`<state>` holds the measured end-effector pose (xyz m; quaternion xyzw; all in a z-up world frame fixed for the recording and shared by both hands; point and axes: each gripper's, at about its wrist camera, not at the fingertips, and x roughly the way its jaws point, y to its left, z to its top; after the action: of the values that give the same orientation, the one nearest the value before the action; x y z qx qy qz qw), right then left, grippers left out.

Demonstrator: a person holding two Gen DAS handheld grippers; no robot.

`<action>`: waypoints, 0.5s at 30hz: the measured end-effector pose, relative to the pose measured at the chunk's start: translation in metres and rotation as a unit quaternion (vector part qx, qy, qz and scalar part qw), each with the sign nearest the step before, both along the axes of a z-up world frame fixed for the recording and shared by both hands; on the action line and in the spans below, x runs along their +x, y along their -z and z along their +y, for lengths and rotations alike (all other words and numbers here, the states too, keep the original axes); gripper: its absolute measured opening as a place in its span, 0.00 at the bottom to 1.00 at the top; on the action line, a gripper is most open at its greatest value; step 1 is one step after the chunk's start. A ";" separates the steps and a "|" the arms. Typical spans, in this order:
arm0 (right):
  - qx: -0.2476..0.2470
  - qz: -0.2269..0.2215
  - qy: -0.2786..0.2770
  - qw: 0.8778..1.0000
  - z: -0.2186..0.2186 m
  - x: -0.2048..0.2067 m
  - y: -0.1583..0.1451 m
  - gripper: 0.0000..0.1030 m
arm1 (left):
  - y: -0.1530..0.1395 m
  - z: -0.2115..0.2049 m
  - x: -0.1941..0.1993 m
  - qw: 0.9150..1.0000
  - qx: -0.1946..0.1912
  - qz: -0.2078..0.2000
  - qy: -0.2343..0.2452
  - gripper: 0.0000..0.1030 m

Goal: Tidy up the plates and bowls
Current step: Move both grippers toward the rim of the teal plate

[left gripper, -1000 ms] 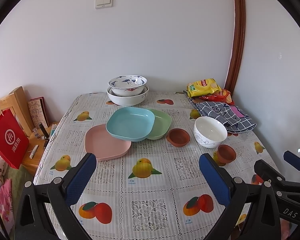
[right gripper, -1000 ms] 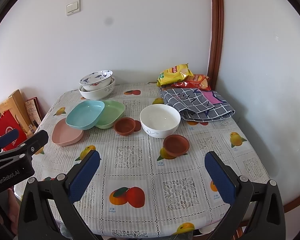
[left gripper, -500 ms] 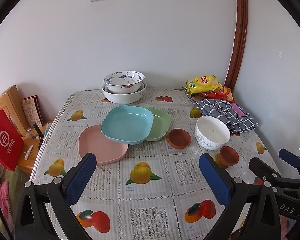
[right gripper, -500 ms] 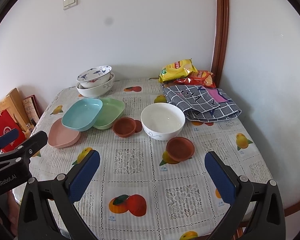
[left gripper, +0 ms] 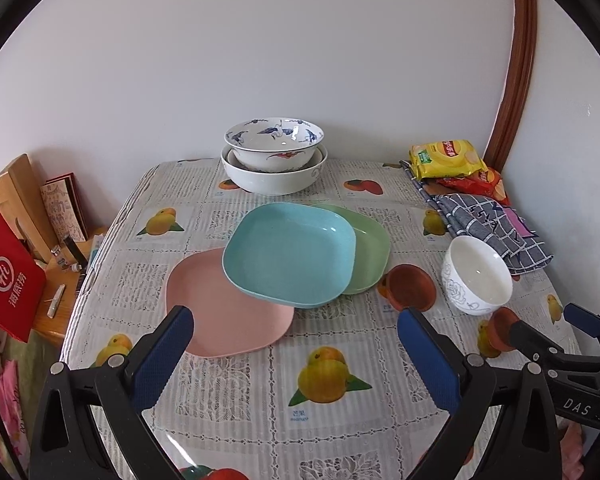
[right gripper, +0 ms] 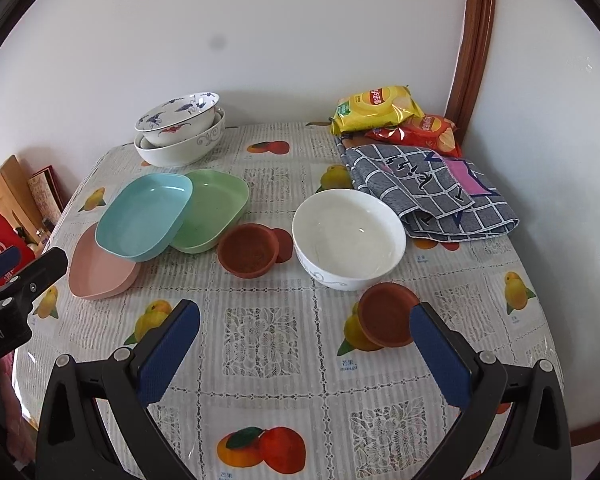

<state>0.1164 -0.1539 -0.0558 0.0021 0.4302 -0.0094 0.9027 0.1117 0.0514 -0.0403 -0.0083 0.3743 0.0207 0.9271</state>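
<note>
Three square plates overlap mid-table: pink (left gripper: 224,316), blue (left gripper: 290,254) on top, green (left gripper: 366,254). Two stacked patterned bowls (left gripper: 274,154) stand at the back. A white bowl (right gripper: 348,238) sits mid-right, with a brown saucer (right gripper: 248,250) to its left and another brown saucer (right gripper: 388,314) in front of it. My left gripper (left gripper: 296,344) is open and empty above the near table, in front of the plates. My right gripper (right gripper: 304,338) is open and empty in front of the white bowl.
Snack bags (right gripper: 376,110) and a folded checked cloth (right gripper: 428,190) lie at the back right. A wooden stand and a red bag (left gripper: 8,276) stand left of the table. White walls (left gripper: 300,60) close the back and right sides. A fruit-print tablecloth (right gripper: 272,336) covers the table.
Both grippers have moved forward over the table toward the dishes, which now look larger and closer. Both stay open. No dish has moved.
</note>
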 end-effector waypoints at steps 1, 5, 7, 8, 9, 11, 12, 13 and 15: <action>0.002 0.001 0.000 1.000 0.002 0.005 0.003 1.00 | 0.004 0.004 0.005 1.000 -0.002 0.006 -0.004 1.00; 0.006 0.015 -0.010 1.000 0.009 0.030 0.016 1.00 | 0.020 0.024 0.029 0.999 -0.014 0.030 -0.027 0.99; 0.011 0.022 -0.015 1.000 0.014 0.043 0.022 1.00 | 0.027 0.034 0.043 0.998 -0.018 0.041 -0.034 0.99; 0.010 0.022 -0.016 1.000 0.016 0.048 0.025 0.99 | 0.030 0.037 0.050 0.998 -0.018 0.043 -0.037 0.99; 0.007 0.021 -0.017 1.000 0.019 0.054 0.026 0.97 | 0.034 0.041 0.056 0.998 -0.017 0.046 -0.041 0.99; -0.001 0.021 -0.022 1.000 0.026 0.064 0.029 0.95 | 0.039 0.047 0.067 0.997 -0.018 0.051 -0.047 0.95; -0.001 0.022 -0.028 0.999 0.030 0.070 0.030 0.93 | 0.043 0.049 0.074 0.997 -0.026 0.054 -0.046 0.95; 0.001 0.023 -0.035 0.999 0.034 0.075 0.031 0.92 | 0.045 0.051 0.080 0.997 -0.030 0.056 -0.044 0.94; 0.002 0.027 -0.046 0.999 0.043 0.086 0.035 0.87 | 0.050 0.056 0.090 0.997 -0.033 0.061 -0.046 0.93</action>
<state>0.2023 -0.1106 -0.0904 -0.0157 0.4544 0.0327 0.8901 0.2021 0.1072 -0.0907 -0.0551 0.4300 0.0510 0.8997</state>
